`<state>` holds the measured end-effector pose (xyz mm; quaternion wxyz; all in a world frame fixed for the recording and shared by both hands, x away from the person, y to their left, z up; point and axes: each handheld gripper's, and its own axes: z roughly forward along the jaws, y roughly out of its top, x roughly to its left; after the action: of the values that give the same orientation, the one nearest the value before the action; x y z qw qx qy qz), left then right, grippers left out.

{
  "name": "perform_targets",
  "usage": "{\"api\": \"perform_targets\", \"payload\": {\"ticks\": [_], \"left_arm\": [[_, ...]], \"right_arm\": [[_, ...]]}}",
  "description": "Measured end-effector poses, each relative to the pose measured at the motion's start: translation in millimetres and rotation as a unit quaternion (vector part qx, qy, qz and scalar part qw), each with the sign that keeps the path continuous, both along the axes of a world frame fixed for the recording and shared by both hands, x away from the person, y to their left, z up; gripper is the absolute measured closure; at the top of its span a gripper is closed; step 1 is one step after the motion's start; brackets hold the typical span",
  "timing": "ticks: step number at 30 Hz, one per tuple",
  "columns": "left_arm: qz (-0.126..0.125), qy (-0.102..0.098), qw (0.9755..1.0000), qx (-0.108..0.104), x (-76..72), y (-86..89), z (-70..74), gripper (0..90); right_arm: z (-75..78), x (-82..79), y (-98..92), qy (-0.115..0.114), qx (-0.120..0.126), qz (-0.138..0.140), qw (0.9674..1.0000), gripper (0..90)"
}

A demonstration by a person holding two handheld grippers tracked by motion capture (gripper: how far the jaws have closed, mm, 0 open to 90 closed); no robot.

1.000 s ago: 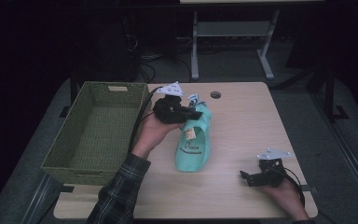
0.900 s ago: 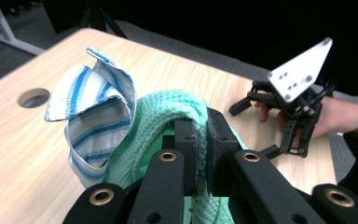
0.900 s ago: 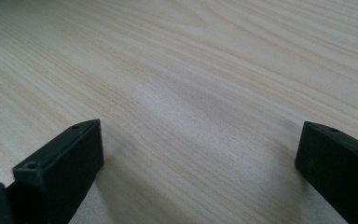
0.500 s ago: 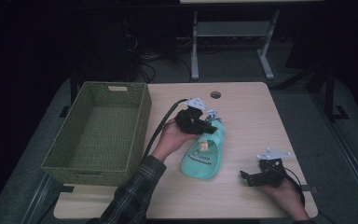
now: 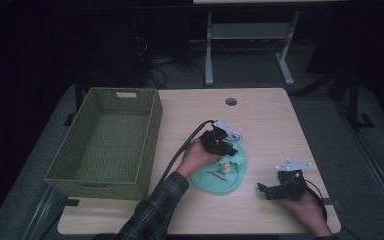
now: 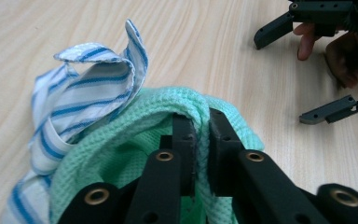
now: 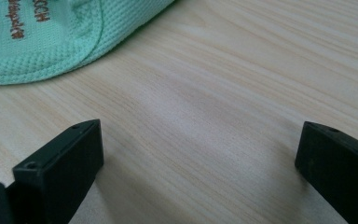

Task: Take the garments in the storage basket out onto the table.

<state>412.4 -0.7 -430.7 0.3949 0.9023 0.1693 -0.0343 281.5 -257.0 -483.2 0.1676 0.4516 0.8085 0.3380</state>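
Left tongs [image 5: 226, 145] down low near mid-table, gripped in a hand [image 5: 196, 157] on a plaid-sleeved forearm [image 5: 152, 212] slanting in from the bottom edge, jaws nearly together and pinching a fold of mint-green fabric [image 6: 193, 109] while having just eased open a touch. Right tongs [image 5: 272, 190] parked flat near the front right of the table [image 5: 270, 125], jaws spread wide apart with nothing between them, cupped from behind by the right hand [image 5: 305, 205]. In the left gripper view, right tongs [image 6: 317, 60] well off to the side, fingertips [image 6: 305, 42] curled by the upper jaw.
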Motion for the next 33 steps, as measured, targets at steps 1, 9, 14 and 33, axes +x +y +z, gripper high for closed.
{"api": "perform_targets", "payload": {"ticks": [1, 9, 14, 33], "left_arm": [[0.001, 0.001, 1.0, -0.001, -0.3, 0.3, 0.0, 80.4], [0.004, 0.009, 0.9999, -0.005, -2.8, 6.5, 9.3, 53.1], [0.02, -0.004, 0.9997, -0.01, -9.4, 18.8, 21.2, 41.7], [0.053, -0.031, 0.9978, -0.024, -50.6, 68.3, 38.8, 51.9]], "right_arm": [[0.0, 0.0, 0.0, 0.0, 0.0, 0.0, 1.0, 0.4], [0.0, 0.0, 0.0, 0.0, 0.0, 0.0, 1.0, 0.4], [0.0, 0.0, 0.0, 0.0, 0.0, 0.0, 1.0, 0.4], [0.0, 0.1, -0.1, 0.0, -0.001, 0.001, 1.0, 0.4]]}}
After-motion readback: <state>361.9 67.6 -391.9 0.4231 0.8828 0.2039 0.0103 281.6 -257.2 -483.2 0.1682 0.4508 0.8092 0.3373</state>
